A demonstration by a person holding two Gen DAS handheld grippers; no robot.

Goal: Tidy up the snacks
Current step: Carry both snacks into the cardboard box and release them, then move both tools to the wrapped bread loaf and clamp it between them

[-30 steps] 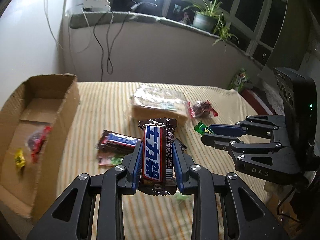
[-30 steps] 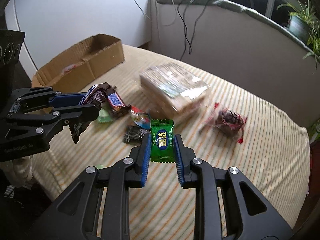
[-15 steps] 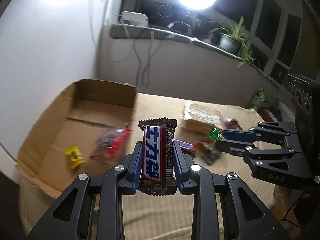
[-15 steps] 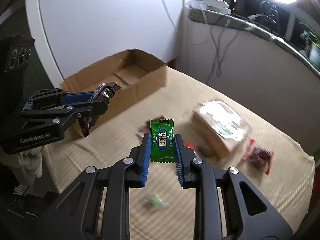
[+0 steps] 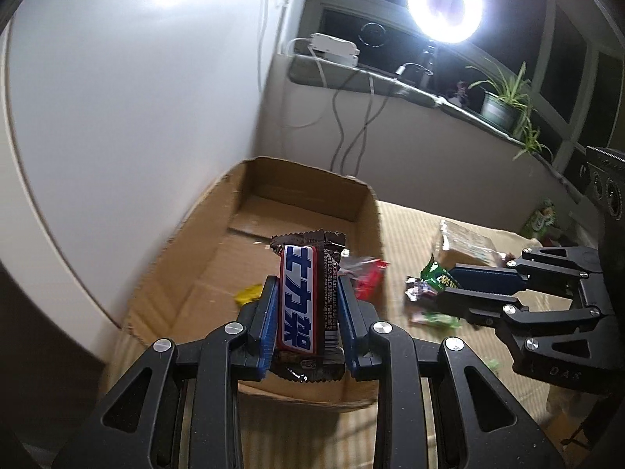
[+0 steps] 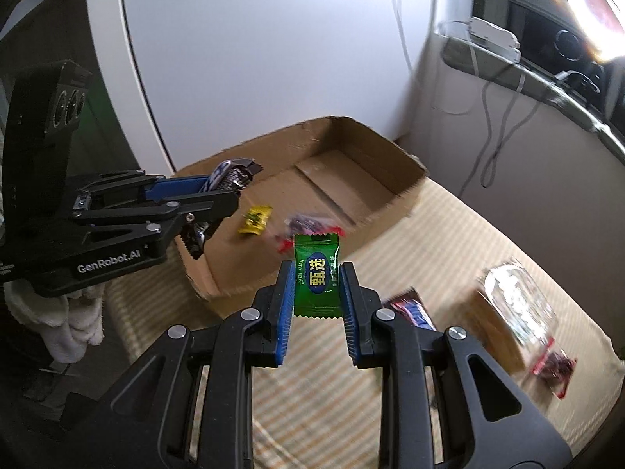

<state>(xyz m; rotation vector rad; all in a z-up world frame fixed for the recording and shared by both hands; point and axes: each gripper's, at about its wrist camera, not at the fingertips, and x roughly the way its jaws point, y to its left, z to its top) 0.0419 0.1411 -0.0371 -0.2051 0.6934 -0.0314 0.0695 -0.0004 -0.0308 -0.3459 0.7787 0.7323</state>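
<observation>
My left gripper (image 5: 308, 293) is shut on a brown and blue chocolate bar (image 5: 306, 297) and holds it above the near end of the open cardboard box (image 5: 218, 234). My right gripper (image 6: 316, 281) is shut on a green candy packet (image 6: 316, 273), held above the table just right of the box (image 6: 394, 199). In the box lie a yellow candy (image 6: 256, 219) and a red packet (image 6: 308, 224). The left gripper also shows in the right wrist view (image 6: 218, 195), and the right gripper in the left wrist view (image 5: 449, 285).
On the striped tablecloth (image 6: 449, 234) lie a clear bag of biscuits (image 6: 511, 305), a red packet (image 6: 554, 367), another chocolate bar (image 6: 410, 308) and small sweets (image 5: 433, 318). A white wall is behind the box. A ring lamp (image 5: 445, 6) and a plant (image 5: 504, 97) are at the windowsill.
Both grippers have swung left with their snacks. The left one now hangs over the box, and the right one has come closer to the box's right wall.
</observation>
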